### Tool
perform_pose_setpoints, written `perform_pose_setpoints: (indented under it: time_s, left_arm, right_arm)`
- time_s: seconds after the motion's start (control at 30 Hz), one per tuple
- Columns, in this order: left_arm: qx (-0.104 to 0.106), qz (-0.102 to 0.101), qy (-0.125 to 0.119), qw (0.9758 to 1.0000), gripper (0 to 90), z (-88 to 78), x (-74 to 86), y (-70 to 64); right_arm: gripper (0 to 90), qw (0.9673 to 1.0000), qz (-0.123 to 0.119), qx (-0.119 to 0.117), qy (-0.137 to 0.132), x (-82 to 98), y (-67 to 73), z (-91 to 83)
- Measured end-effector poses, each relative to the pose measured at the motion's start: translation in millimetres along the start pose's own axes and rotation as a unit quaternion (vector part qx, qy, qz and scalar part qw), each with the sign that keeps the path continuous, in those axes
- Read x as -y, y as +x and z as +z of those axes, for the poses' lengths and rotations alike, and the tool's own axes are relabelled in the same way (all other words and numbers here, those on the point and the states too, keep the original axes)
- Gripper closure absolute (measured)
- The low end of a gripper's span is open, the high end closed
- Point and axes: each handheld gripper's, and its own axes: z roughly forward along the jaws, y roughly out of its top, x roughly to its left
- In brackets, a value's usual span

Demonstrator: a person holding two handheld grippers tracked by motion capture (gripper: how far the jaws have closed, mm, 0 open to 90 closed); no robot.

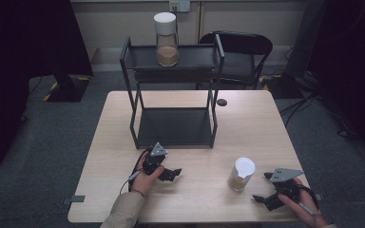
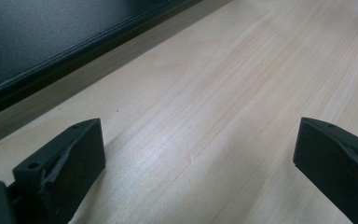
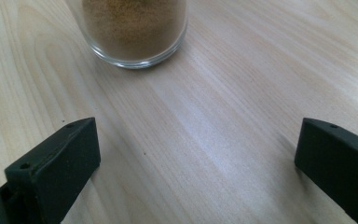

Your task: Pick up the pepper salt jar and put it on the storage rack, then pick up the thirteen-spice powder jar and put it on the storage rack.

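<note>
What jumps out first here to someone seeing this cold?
Probably the black two-tier rack at the far middle of the table, with a white-lidded jar of brown powder on its top shelf. Next, a matching jar standing on the table's near right, just ahead of the open right gripper. The left gripper rests open on bare wood near the rack's front edge.

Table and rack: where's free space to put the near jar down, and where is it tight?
Free: the rack's lower shelf, bare; the top shelf either side of the far jar; the table left and right of the rack; the strip between left gripper and near jar. Tight: front right, where the open right gripper faces that jar.
</note>
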Motion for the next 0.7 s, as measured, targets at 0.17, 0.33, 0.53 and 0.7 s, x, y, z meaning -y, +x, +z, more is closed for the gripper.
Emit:
perform_pose_setpoints:
  time_s: [0.17,0.33,0.53,0.7]
  left_arm:
    - [-0.015,0.039,0.028,0.9987,1.4,0.6,-6.1,-8.2]
    - [-0.022,0.059,0.039,0.9973,0.0,2.6,-9.0,-14.1]
    - [-0.022,0.059,0.038,0.9973,0.0,2.7,-8.9,-14.1]
    - [-0.023,0.059,0.038,0.9972,0.0,2.7,-8.9,-14.2]
  right_arm:
    - [0.0,1.0,0.0,0.0,0.0,0.0,0.1,0.0]
    - [0.0,1.0,0.0,0.0,0.0,0.0,0.1,0.0]
    - [0.0,1.0,0.0,0.0,0.0,0.0,0.1,0.0]
    - [0.0,1.0,0.0,0.0,0.0,0.0,0.0,0.0]
